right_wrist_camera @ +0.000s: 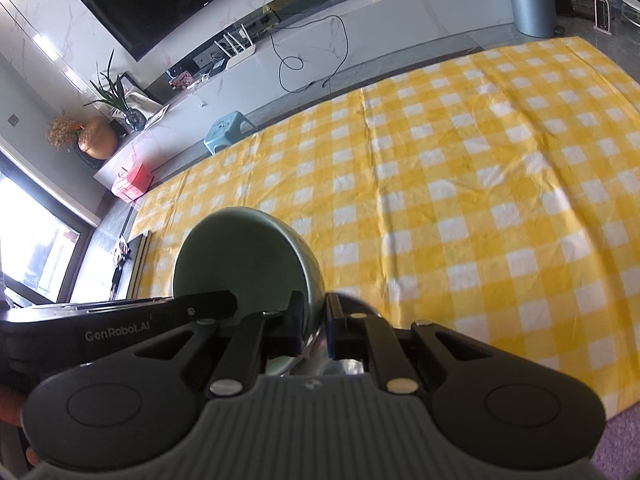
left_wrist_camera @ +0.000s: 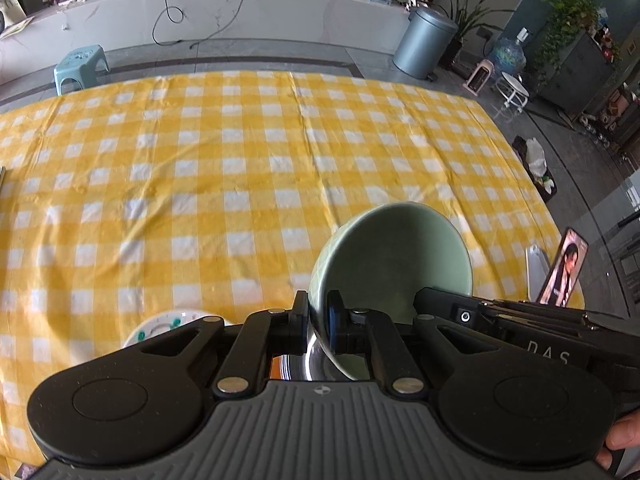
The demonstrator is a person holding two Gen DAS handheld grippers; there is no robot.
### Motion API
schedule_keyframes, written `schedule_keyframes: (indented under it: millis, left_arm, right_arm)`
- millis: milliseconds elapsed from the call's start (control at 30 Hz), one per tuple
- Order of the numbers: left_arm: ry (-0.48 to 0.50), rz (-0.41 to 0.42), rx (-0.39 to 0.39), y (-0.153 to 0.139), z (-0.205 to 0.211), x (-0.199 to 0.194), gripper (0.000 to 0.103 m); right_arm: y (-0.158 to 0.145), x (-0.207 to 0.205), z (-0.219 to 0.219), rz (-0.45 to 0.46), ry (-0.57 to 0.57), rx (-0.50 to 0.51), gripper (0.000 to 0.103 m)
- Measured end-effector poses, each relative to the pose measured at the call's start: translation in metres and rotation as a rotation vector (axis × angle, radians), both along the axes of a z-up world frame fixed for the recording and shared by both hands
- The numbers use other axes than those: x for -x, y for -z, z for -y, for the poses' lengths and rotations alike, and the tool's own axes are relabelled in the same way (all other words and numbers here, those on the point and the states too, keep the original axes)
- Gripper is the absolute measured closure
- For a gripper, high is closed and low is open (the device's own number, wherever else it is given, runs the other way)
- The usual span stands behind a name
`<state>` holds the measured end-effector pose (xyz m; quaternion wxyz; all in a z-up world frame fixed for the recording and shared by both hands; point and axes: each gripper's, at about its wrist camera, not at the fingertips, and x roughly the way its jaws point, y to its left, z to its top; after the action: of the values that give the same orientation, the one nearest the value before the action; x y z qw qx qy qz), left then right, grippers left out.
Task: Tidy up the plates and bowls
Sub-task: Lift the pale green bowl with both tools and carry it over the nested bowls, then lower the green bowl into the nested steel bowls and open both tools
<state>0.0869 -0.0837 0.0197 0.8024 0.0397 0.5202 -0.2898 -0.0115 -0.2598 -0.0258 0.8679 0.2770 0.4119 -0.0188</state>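
A pale green bowl (left_wrist_camera: 392, 256) is held on its side above the yellow checked tablecloth (left_wrist_camera: 240, 160). My left gripper (left_wrist_camera: 318, 320) is shut on its rim on one side. My right gripper (right_wrist_camera: 314, 322) is shut on the opposite rim of the same green bowl (right_wrist_camera: 240, 256). Each gripper's body shows in the other's view, to the right in the left wrist view (left_wrist_camera: 520, 320) and to the left in the right wrist view (right_wrist_camera: 120, 320). A white plate with green dots (left_wrist_camera: 164, 326) lies on the cloth below my left gripper, partly hidden by it. Something shiny and metallic (left_wrist_camera: 300, 364) shows under the bowl.
A phone on a stand (left_wrist_camera: 564, 272) is at the table's right edge. Beyond the far edge are a teal stool (left_wrist_camera: 80, 66), a grey bin (left_wrist_camera: 426, 40) and a white counter (left_wrist_camera: 240, 4). The cloth (right_wrist_camera: 480, 200) stretches far and right.
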Motion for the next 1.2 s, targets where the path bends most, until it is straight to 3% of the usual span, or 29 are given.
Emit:
schedule_keyframes:
  millis: [333, 800, 1200]
  left_arm:
    - [0.044, -0.050, -0.052, 0.017, -0.007, 0.022, 0.093]
    - [0.101, -0.112, -0.080, 0.036, 0.002, 0.021, 0.091]
    - [0.165, -0.136, -0.150, 0.050, 0.014, 0.019, 0.088]
  right_arm:
    - [0.012, 0.019, -0.013, -0.057, -0.053, 0.037, 0.095]
    - [0.021, 0.015, -0.014, -0.124, -0.107, 0.128, 0.095]
    - [0.036, 0.004, -0.013, -0.186, -0.155, 0.156, 0.096]
